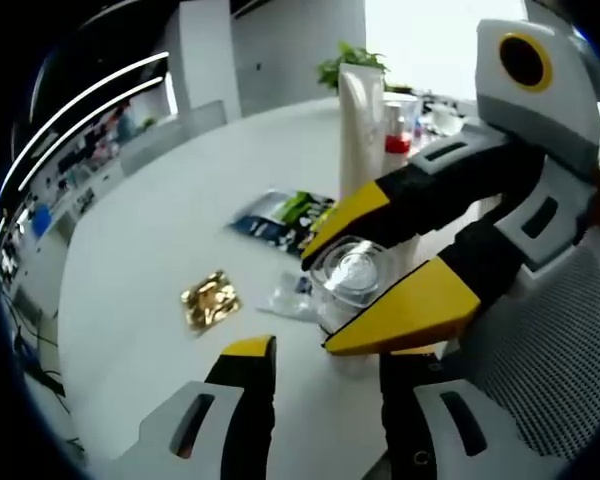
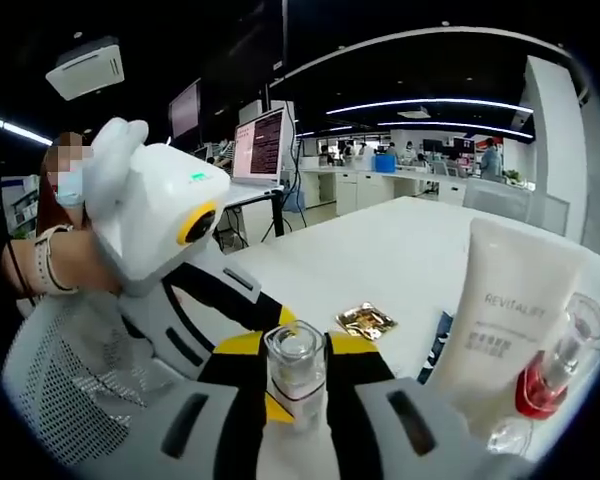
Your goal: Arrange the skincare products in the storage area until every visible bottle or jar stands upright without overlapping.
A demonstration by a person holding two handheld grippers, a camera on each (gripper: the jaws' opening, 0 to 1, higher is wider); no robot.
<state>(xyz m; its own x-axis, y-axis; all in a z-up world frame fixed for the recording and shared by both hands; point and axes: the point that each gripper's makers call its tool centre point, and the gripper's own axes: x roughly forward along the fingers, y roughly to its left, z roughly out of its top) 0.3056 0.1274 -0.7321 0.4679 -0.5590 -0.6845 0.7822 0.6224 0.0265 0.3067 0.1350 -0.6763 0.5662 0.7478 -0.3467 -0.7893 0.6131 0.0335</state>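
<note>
White table takes up most of the scene, with plenty of bare top on the gold packet side of the clear jar. Just behind the jar stands the white tube, upright, with a red-bottomed bottle beside it. The right gripper pinches the jar, which stands upright, long axis vertical, so it's the nearer hand. The left gripper sits spread open just short of the jar, holding nothing.

the right gripper is reaching in from the frame's right, jaws clamping. the left gripper is resting at the bottom, jaws parted.
</note>
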